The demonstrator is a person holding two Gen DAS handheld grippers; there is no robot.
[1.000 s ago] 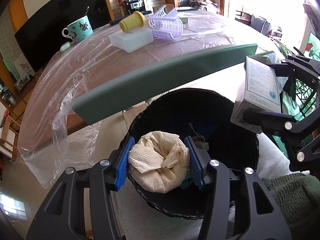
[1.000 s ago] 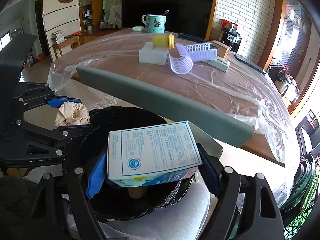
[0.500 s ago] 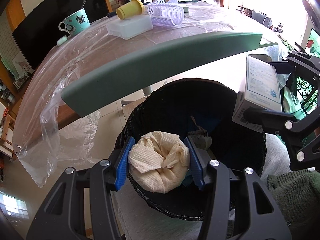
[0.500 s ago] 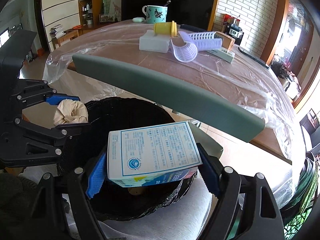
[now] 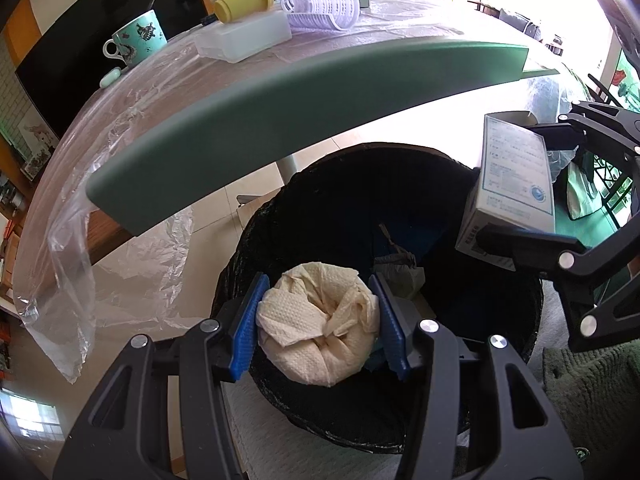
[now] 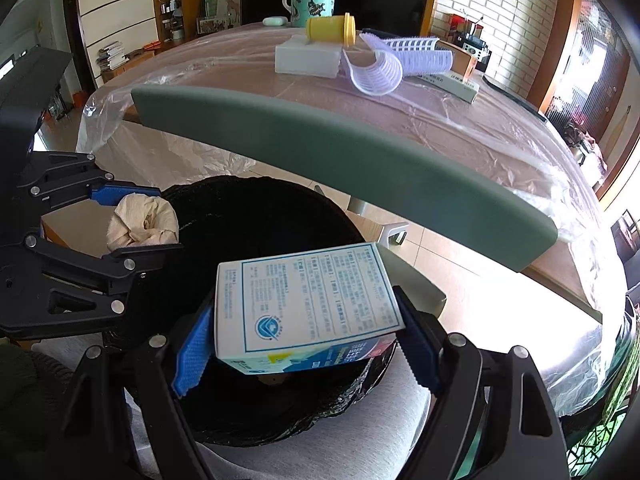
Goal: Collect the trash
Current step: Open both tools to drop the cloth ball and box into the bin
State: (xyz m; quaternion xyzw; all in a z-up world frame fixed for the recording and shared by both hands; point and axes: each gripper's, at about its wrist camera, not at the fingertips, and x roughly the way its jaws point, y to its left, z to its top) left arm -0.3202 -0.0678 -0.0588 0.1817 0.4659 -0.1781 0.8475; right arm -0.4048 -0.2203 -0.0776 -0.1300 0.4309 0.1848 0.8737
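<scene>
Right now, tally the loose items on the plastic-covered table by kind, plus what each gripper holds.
Mug: 1
Yellow cup: 1
White box: 1
Lilac baskets: 2
Crumpled paper towel, left gripper: 1
Carton, right gripper: 1
Total: 7

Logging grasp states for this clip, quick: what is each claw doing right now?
Left claw: closed on the crumpled paper towel, over the black bin.
Right claw: closed on the printed carton, also over the bin.

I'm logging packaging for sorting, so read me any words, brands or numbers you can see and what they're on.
Box in the right gripper: dense printed text and a round blue logo, too small and blurred to read.
Mug: pictures only, no words legible.
Crumpled paper in the left gripper: no print.
Nothing else carries readable text.
</scene>
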